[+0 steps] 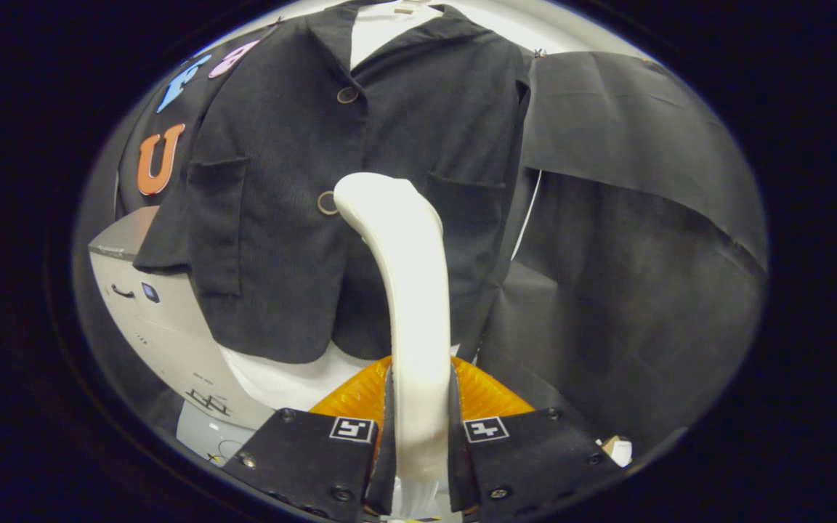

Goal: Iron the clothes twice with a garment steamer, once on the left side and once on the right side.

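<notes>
Black cloth (pixel 644 218) across the far right, draped in folds and pinned at its upper corner beside the jacket's shoulder.

Dark jacket (pixel 295 181) hanging upright at the far centre, front facing the camera, over something white (pixel 382 33) that shows at the open collar and again below the hem. Short sleeve drooping on the left. One patch pocket on each chest panel, left (pixel 216 211) and right (pixel 466 207). Two round buttons down the placket, upper (pixel 347 94) and lower (pixel 327 203).

Grey appliance casing (pixel 164 327) at the near left, partly behind the jacket's sleeve and hem, with a small blue square and dark markings on its face; kind of machine not possible to tell.

Cream steamer handle (pixel 415 305) rising from between the fingers, curving up and slightly left, rounded tip overlapping the jacket's middle just right of the lower button. Contact between tip and fabric not possible to tell from this angle.

Orange ribbed part (pixel 484 392) fanning out behind the handle's base, just beyond the fingers.

Gripper (pixel 418 450) at the near centre, both black fingers (pixel 302 454) clenched against the sides of the handle, left and right, each carrying a small square black-and-white marker on top.

Small white object (pixel 618 449) just right of the right finger, too small to identify.
</notes>
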